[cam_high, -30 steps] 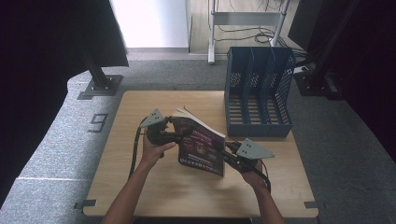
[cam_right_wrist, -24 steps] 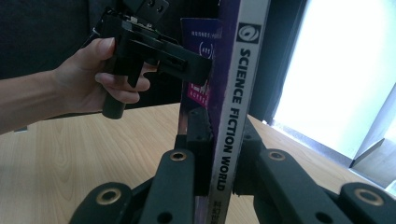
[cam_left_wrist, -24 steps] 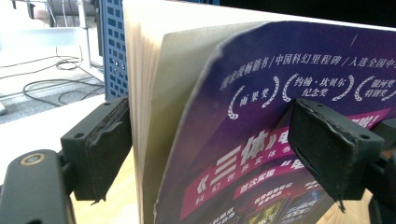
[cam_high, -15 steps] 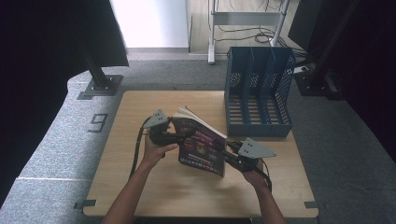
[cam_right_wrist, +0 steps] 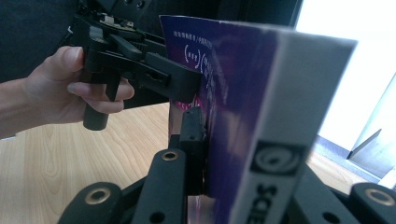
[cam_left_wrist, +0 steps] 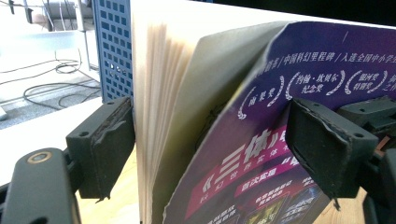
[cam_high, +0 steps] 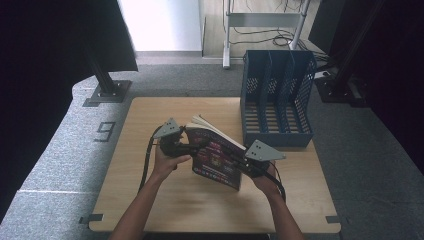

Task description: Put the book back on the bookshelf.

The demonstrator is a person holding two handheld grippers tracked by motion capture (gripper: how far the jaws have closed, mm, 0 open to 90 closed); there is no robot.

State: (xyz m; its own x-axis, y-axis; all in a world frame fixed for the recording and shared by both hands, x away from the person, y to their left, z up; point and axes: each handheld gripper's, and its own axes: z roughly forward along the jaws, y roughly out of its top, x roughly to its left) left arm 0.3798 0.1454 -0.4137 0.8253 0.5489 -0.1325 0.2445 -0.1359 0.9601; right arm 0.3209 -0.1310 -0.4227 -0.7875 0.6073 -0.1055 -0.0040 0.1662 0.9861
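Well, both claws, left claw (cam_high: 186, 148) and right claw (cam_high: 239, 164), pinch the floppy paperback (cam_high: 216, 156) near the rack (cam_high: 276, 100); grip its stiffer spine.

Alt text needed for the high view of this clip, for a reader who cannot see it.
Seen from above, a person holds a purple-covered book up off a wooden table, with the left gripper at one edge and the right gripper at the other. A blue file rack with upright slots stands at the table's far right.
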